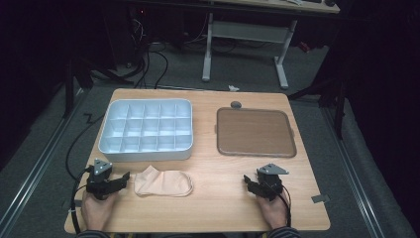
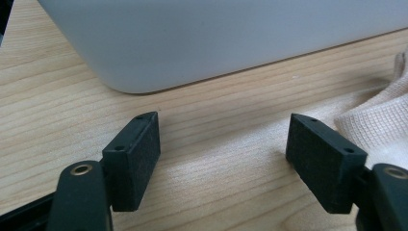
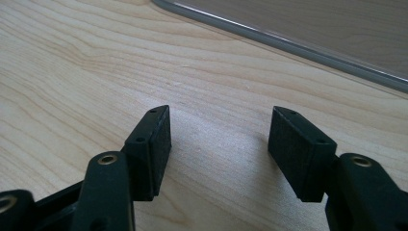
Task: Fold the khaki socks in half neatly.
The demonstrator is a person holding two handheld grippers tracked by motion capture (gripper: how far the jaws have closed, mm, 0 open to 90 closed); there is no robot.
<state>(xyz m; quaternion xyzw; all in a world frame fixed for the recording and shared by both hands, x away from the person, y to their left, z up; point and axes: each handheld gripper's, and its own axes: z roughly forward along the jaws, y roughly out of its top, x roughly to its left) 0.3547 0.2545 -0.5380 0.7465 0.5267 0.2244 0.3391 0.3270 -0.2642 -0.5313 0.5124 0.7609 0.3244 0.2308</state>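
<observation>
Your pale wooden table (image 1: 213, 208) has rounded corners and a fine straight grain that the two gripper views show close up. On it, use the white plastic organiser tray (image 1: 146, 130) as your landmark: a smooth, round-cornered rectangle split into a grid of small square compartments, sitting in the far left part of the table. In the left gripper view you see its plain matte outer wall (image 2: 216, 38) and one curved corner, not the compartments, which the high view shows. To the right of the tray, well apart from it, lies the flat brown square tray with a thin grey rim (image 1: 255, 132); the right gripper view catches that glossy rim (image 3: 288, 41) at its top edge. Just in front of the white tray lies the beige knitted cloth (image 1: 163, 182), crumpled and soft, its ribbed weave plain in the left gripper view (image 2: 380, 120). Your left gripper (image 1: 110, 183) rests in front of the tray's near-left corner, jaws spread wide around bare wood, beside the cloth. Your right gripper (image 1: 257, 184) rests far to the tray's right, near the brown tray's front edge, jaws wide apart with nothing between them.
</observation>
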